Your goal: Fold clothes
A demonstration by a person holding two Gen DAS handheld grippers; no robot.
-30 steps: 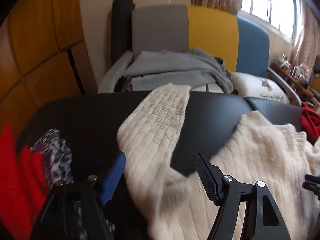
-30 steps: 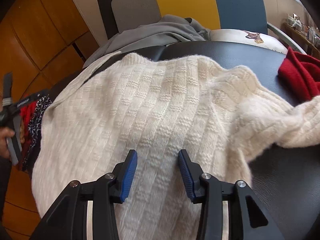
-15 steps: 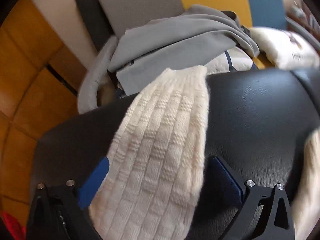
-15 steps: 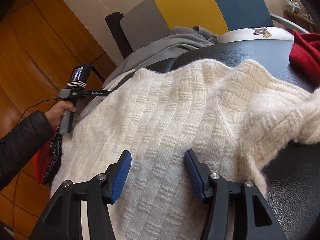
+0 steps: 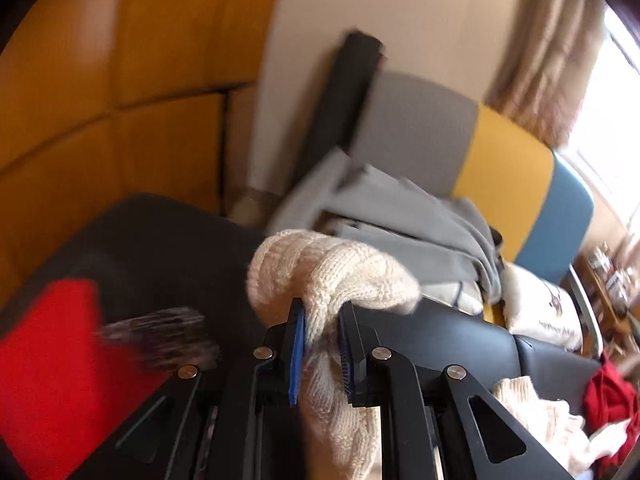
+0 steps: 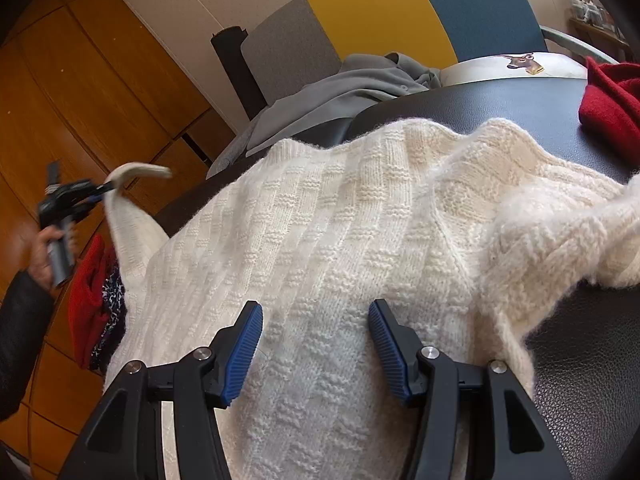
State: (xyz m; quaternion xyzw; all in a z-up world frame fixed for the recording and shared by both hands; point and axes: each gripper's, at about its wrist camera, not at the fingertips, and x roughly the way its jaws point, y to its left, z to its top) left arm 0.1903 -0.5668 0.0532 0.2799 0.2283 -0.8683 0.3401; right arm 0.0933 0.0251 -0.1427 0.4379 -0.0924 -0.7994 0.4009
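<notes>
Black leather table point(image 6: 500, 96) bears cream sweater point(image 6: 340, 220); wood-panelled wall point(image 6: 80, 92) behind.

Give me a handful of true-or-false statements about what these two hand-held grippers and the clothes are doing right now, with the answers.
1. The left hand-held gripper is clamped on the cream sweater's sleeve. True.
2. The right hand-held gripper is pinching the cream sweater. False: its fingers are spread apart above the knit, gripping nothing.
3. The sleeve is lifted off the black surface. True: the right wrist view shows it raised at the left.
4. The grey garment lies on top of the sweater. False: it sits behind it, on the chair.
5. A red garment lies at the far right of the surface. True.
</notes>
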